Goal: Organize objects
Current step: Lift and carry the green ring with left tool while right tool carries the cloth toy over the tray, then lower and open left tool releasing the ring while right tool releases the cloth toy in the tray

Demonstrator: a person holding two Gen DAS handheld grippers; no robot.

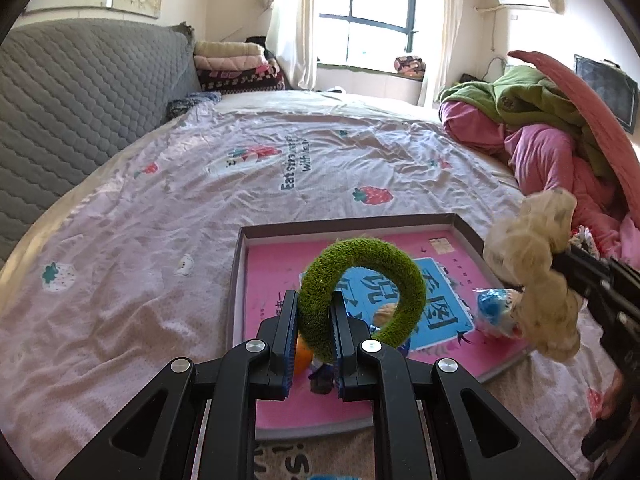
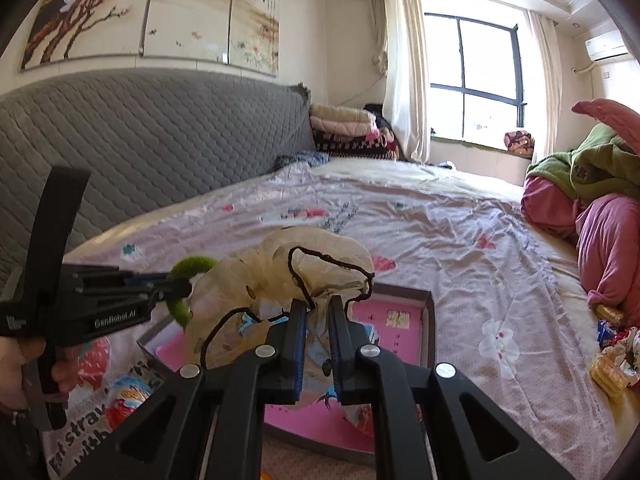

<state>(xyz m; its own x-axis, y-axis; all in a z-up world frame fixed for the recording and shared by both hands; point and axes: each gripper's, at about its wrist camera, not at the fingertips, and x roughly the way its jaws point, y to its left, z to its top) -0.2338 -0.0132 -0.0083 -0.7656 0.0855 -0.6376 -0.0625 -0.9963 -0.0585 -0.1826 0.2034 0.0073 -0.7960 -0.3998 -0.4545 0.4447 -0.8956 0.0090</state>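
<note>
My left gripper [image 1: 314, 312] is shut on a fuzzy green ring scrunchie [image 1: 360, 292] and holds it above a shallow grey box with a pink base [image 1: 276, 264] on the bed. My right gripper [image 2: 319, 316] is shut on a cream sheer scrunchie with a black elastic [image 2: 288, 276] above the same box [image 2: 430, 320]. The cream scrunchie [image 1: 532, 272] also shows at the right of the left wrist view. The green scrunchie [image 2: 180, 280] and left gripper show at the left of the right wrist view. An orange ball [image 1: 302, 354] and a blue wrapped item [image 1: 494, 310] lie in the box.
The bed sheet [image 1: 160, 220] has strawberry prints. A grey quilted headboard [image 1: 80, 92] runs along the left. Pink and green bedding [image 1: 540, 128] is piled at the right. Yellow snack packets [image 2: 608, 370] lie at the bed's right side. A snack bag [image 2: 128, 398] lies left of the box.
</note>
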